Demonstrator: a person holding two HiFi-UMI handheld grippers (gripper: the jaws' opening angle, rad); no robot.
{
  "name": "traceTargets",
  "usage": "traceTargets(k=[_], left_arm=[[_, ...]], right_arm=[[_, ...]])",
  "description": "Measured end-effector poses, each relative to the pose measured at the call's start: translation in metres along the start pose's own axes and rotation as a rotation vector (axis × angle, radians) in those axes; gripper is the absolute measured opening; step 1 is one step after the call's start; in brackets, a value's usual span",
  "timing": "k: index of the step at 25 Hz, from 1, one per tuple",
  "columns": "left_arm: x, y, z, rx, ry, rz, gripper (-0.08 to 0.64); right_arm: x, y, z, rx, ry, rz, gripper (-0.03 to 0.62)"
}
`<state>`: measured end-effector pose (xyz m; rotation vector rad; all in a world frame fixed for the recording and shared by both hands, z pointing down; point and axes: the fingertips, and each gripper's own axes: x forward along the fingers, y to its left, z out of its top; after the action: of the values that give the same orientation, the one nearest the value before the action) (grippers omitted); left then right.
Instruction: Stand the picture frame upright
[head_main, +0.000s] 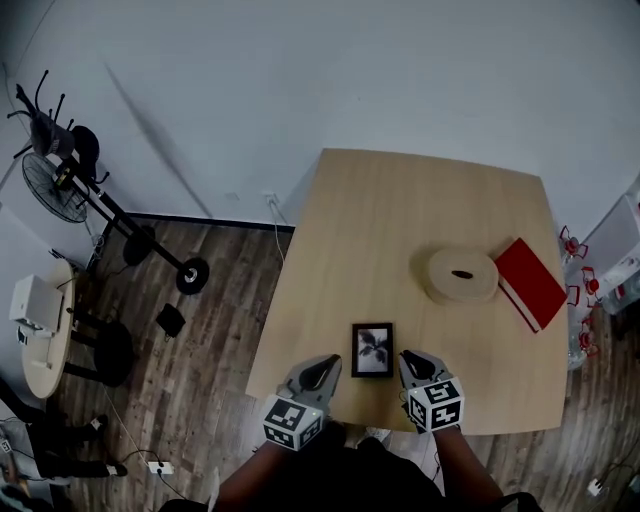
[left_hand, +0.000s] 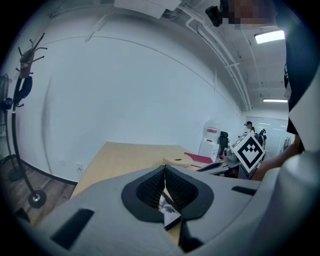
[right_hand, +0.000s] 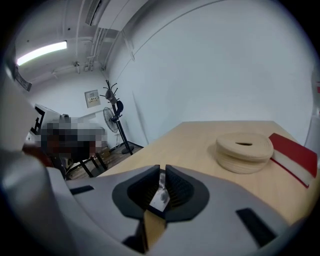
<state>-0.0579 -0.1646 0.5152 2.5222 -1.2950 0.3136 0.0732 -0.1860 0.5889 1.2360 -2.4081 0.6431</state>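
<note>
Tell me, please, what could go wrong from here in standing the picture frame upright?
The picture frame lies flat near the front edge of the table; a nudge could slide it off. The left gripper and right gripper flank it with jaws shut; pushing in unopened may shove rather than grip it.

A white wall (head_main: 300, 70) stands behind the wooden worktop (head_main: 400, 230), with a fan (head_main: 55, 185) and a round table (head_main: 45, 345) on the brown floor (head_main: 210, 340).

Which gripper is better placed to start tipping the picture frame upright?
Right, marginally. The right gripper has its shut tip almost against the right edge of the flat-lying picture frame; the left gripper, also shut, looks slightly farther off. Either must open first.
</note>
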Motion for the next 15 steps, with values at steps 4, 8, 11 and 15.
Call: traceTargets(k=[4, 8, 11, 15], left_arm=[[0.004, 0.011, -0.006, -0.013, 0.016, -0.003, 0.005], [0.001, 0.026, -0.012, -0.024, 0.040, 0.010, 0.005], [-0.001, 0.037, -0.018, -0.042, 0.051, 0.024, 0.005], [-0.001, 0.049, -0.027, -0.057, 0.070, 0.047, 0.005]], right_arm=[[0.025, -0.008, -0.024, 0.032, 0.099, -0.011, 0.071], [0.048, -0.015, -0.044, 0.060, 0.186, -0.045, 0.119], [0.065, -0.017, -0.056, 0.054, 0.249, -0.054, 0.138], [0.085, -0.023, -0.075, 0.055, 0.322, -0.060, 0.150]])
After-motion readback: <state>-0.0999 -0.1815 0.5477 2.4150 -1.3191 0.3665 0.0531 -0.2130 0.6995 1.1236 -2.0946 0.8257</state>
